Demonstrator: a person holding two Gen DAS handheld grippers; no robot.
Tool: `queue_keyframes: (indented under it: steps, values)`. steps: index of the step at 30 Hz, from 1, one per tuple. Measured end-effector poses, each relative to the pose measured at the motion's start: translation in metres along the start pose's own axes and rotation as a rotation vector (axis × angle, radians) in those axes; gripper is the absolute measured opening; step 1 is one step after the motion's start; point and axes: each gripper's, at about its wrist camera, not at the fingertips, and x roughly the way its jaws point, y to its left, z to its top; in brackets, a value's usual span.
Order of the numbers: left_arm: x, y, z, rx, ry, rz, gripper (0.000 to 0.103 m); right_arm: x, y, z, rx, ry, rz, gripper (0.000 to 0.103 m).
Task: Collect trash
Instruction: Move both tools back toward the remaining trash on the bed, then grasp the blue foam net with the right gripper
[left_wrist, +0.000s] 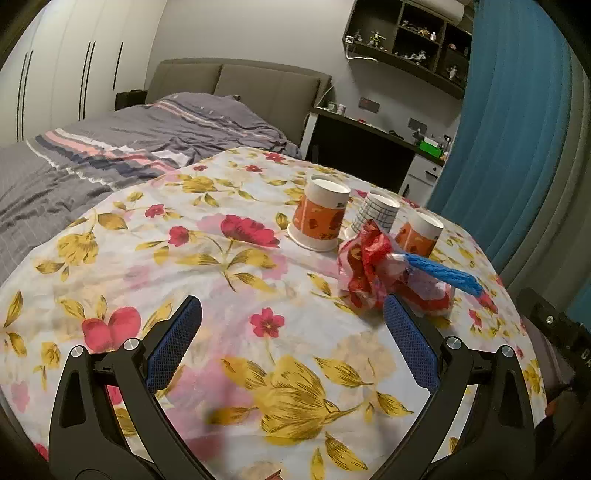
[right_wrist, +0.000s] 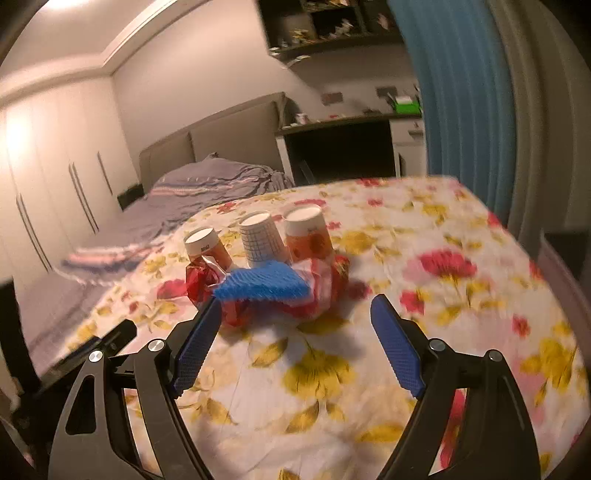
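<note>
Both of my grippers hang above the table (left_wrist: 155, 254) with nothing in them. The left gripper (left_wrist: 291, 314) has its fingers spread wide over bare floral cloth, and the right gripper (right_wrist: 295, 314) is released just as wide.

The trash sits in one cluster toward the far side of the table. A crumpled red wrapper (left_wrist: 365, 266) lies in front, with a flat blue ridged piece (left_wrist: 443, 271) resting across its top. Behind them three paper cups stand upside down: an orange cup (left_wrist: 321, 218) on the left, a grid-patterned cup (left_wrist: 380, 212) in the middle and a second orange cup (left_wrist: 421, 232) on the right. They stand close together, which I judge makes them easy to gather in one area.

From the right wrist view, the wrapper (right_wrist: 207, 280) and the blue ridged piece (right_wrist: 262, 284) lie just beyond my left fingertip, so that gripper is nearer. I judge the wide spread suits a bulky, springy wrapper. The loose blue piece could slide off if I pinch the wrapper carelessly. No bin shows in either view.
</note>
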Motion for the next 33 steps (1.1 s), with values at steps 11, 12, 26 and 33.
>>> queue_keyframes:
  steps: [11, 12, 26, 33]
  values:
    - [0.005, 0.009, 0.005, -0.009, -0.011, -0.012, 0.097, 0.039, 0.001, 0.017, 0.068, 0.067, 0.044, 0.076]
    - [0.006, 0.009, 0.005, -0.006, -0.011, -0.012, 0.097, 0.042, -0.001, 0.018, 0.084, 0.078, 0.049, 0.076]
    - [0.014, 0.010, 0.005, 0.005, 0.003, -0.027, 0.097, 0.080, -0.004, 0.010, 0.182, 0.191, 0.146, 0.046]
    - [0.016, 0.009, 0.004, 0.010, 0.007, -0.032, 0.097, 0.078, 0.004, 0.007, 0.132, 0.188, 0.155, 0.010]
